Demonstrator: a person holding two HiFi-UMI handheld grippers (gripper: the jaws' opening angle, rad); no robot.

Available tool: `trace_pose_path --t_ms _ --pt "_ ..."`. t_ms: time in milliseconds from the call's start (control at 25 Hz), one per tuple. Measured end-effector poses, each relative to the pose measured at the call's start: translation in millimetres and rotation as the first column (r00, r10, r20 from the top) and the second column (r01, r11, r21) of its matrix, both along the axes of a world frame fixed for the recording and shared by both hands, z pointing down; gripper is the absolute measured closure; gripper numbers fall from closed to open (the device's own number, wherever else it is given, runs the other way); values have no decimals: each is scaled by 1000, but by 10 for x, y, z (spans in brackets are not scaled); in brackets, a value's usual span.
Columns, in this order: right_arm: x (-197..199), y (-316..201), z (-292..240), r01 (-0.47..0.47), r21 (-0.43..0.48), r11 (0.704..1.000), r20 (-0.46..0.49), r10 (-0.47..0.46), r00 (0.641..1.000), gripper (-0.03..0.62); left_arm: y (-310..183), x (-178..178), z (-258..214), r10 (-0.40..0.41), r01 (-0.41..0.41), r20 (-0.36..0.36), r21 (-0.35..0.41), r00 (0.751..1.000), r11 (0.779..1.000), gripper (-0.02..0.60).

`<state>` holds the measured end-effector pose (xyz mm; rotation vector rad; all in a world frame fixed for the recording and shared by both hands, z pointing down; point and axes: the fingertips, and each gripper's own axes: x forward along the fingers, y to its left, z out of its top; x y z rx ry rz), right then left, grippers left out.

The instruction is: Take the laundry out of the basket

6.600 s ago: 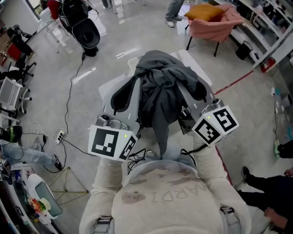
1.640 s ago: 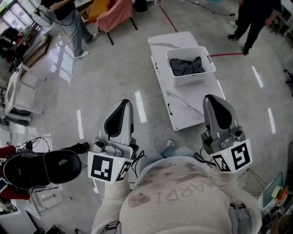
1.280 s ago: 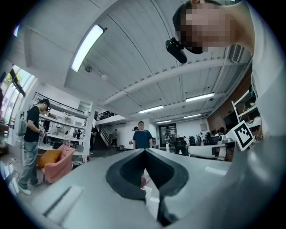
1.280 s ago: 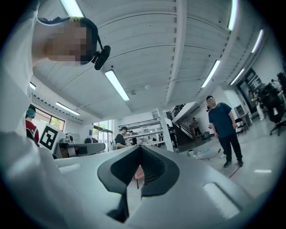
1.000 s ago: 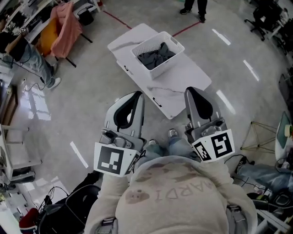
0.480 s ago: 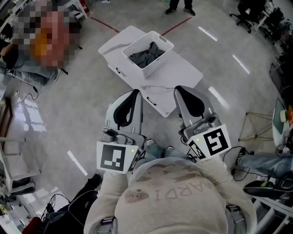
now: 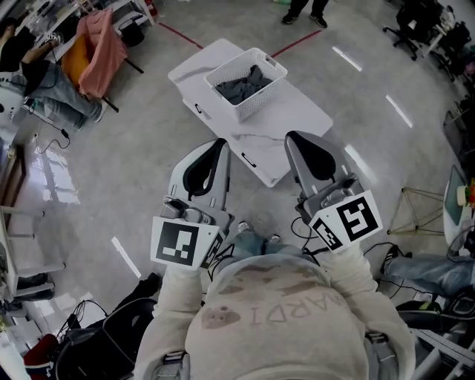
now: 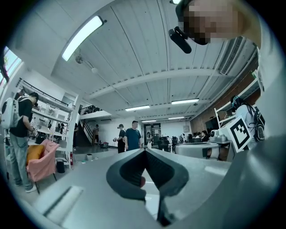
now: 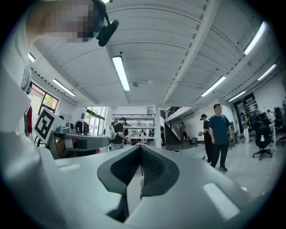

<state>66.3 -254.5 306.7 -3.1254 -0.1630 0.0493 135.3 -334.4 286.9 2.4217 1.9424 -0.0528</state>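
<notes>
A white slatted laundry basket stands on a low white table a step or two ahead of me, seen in the head view. Dark grey laundry lies crumpled inside it. My left gripper and right gripper are held close to my chest, well short of the table, pointing forward. Both are shut with nothing between the jaws. In the left gripper view the left gripper shows its tips touching, and likewise the right gripper in the right gripper view.
A chair draped in pink cloth and a seated person are at the far left. Someone's legs stand beyond the table. A tripod is at the right, and a black bag with cables at lower left.
Several seconds ago both grippers held up a dark garment; now they hold nothing. In the last second my view turned and the table and basket shifted slightly in the picture.
</notes>
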Motion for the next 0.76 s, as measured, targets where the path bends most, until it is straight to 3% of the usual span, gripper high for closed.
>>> trace_pose_path --t_ms 760 --pt "-185 3 -131 9 -18 1000 -35 -9 999 566 37 -119 21 16 -17 26 18 1000 1000 581"
